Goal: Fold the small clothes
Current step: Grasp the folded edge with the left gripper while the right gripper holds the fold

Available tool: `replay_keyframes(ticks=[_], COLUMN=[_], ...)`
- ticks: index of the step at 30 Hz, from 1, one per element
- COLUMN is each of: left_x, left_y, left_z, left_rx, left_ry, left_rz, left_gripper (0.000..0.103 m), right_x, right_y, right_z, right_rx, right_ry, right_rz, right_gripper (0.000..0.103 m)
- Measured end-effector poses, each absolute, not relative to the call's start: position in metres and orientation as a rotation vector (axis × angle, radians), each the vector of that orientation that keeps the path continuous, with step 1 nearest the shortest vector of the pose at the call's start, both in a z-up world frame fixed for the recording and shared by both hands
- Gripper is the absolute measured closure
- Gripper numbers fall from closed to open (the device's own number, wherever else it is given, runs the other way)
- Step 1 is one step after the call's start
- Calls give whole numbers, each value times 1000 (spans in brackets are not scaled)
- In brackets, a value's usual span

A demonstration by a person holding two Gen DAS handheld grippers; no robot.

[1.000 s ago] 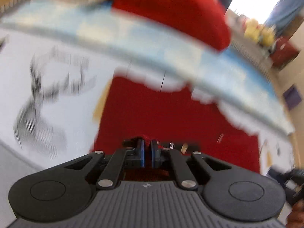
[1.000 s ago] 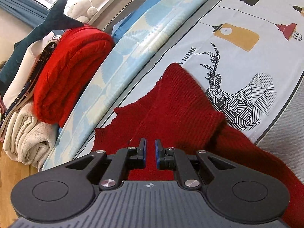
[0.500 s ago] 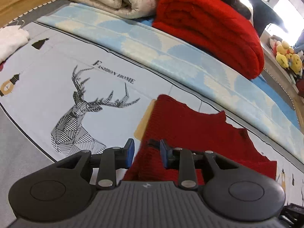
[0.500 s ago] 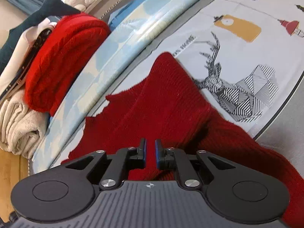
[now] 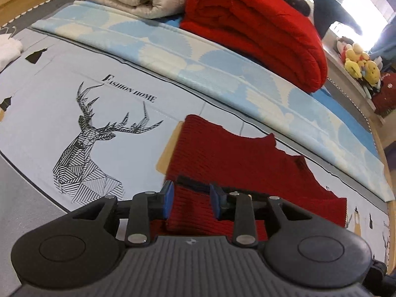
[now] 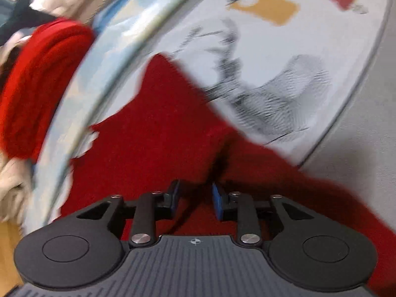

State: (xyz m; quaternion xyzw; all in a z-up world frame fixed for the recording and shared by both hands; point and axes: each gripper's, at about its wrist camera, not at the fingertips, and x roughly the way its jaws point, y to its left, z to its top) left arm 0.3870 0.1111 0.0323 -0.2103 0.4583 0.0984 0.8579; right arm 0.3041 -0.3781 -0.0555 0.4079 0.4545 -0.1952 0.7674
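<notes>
Red knit sweater (image 5: 237, 163) flat on deer-print sheet (image 5: 61, 94); no containers visible.

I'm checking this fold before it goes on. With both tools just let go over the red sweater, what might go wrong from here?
1. The sweater lies uneven, with a jagged far edge, so the fold may set crooked.
2. Both tools have just been opening; knit sits between the left tool's pads, so lifting away might snag and drag it.
3. The right tool's view is blurred over a bunched ridge; a re-grip there may catch several layers.
</notes>
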Motion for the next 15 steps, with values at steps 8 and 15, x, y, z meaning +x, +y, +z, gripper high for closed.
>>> replay_keyframes(ticks=[8,15], left_x=[386,386], left_y=[108,107], left_z=[33,34], left_rx=[-423,-420], left_ry=[969,969], left_rz=[184,170], left_gripper=[67,67], right_x=[298,291], right_y=[-398,-410], right_z=[-63,-44], right_rx=[966,918], right_ry=[925,797], right_rz=[-550,-565], right_gripper=[63,93])
